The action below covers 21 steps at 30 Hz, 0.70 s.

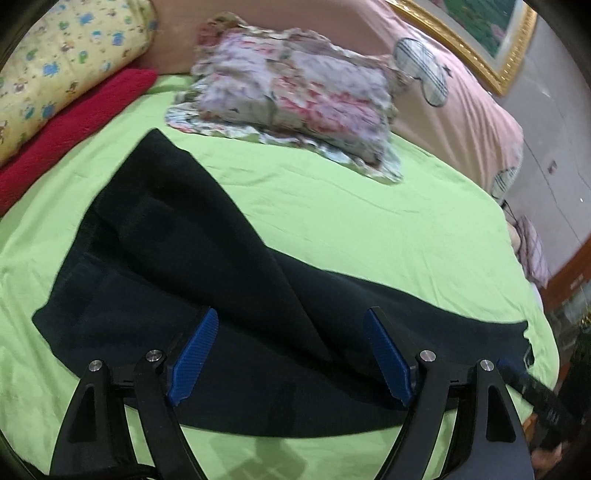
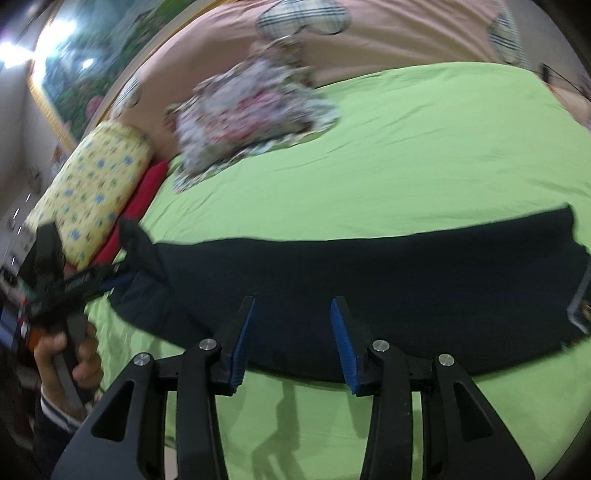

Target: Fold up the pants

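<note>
Dark navy pants (image 1: 221, 258) lie spread on the green bedsheet (image 1: 369, 221), with one part folded over at the left. My left gripper (image 1: 291, 314) hovers just above them, blue pads wide apart and nothing pinched. From the right wrist view the pants (image 2: 369, 277) stretch across the sheet (image 2: 406, 147). My right gripper (image 2: 293, 300) is open over their near edge, with only cloth below the gap. A hand (image 2: 74, 354) holds the left gripper (image 2: 122, 275) at the pants' left end. One of the right gripper's fingers (image 1: 532, 387) shows at the pants' right end.
A floral pillow (image 1: 288, 96) lies behind the pants. A yellow patterned bolster (image 1: 62, 62) and a red cloth (image 1: 70, 129) line the left side. A pink blanket (image 1: 461, 92) runs along the back, under a gold-framed picture (image 1: 480, 33).
</note>
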### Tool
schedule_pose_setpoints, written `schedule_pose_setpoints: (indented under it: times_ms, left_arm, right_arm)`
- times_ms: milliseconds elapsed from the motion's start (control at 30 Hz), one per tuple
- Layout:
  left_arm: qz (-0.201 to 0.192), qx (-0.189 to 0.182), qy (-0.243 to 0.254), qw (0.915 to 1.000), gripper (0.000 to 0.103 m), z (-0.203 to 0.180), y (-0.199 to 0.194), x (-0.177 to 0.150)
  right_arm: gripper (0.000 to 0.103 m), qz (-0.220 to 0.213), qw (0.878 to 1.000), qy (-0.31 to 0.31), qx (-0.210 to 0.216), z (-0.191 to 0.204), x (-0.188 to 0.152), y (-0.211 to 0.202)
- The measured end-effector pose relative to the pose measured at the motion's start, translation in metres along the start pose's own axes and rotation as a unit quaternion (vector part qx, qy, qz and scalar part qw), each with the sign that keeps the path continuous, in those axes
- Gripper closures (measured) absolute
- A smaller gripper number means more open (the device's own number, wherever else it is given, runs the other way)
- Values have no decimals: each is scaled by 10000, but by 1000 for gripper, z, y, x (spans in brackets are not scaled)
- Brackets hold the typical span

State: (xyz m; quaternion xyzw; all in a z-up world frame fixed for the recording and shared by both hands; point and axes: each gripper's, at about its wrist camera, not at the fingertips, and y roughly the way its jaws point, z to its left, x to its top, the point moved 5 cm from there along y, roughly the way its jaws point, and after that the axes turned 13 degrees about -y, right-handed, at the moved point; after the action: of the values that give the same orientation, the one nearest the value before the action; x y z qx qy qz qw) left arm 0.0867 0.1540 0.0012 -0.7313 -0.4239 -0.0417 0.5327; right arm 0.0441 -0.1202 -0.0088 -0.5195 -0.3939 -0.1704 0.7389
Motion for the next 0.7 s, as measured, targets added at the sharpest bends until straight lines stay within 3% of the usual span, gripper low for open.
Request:
schedule_pose_setpoints:
  times_ms: [233,400,567,700]
  left_arm:
    - [-128,241,-221,9994,21,8,6,30]
    - [-26,507,-347,9981,21,12,23,48]
    - [137,682,-586,9959,21,24,40,54]
    - [184,682,-890,9935,21,38,48,54]
  right_arm:
    - [53,173,9942,-959,465,57,6,27]
    - [53,236,9797,-1916,541,95,10,47]
    - [40,376,9470,-3189,29,119,3,69]
    - [39,597,9125,-4014,-520,121,-10,91]
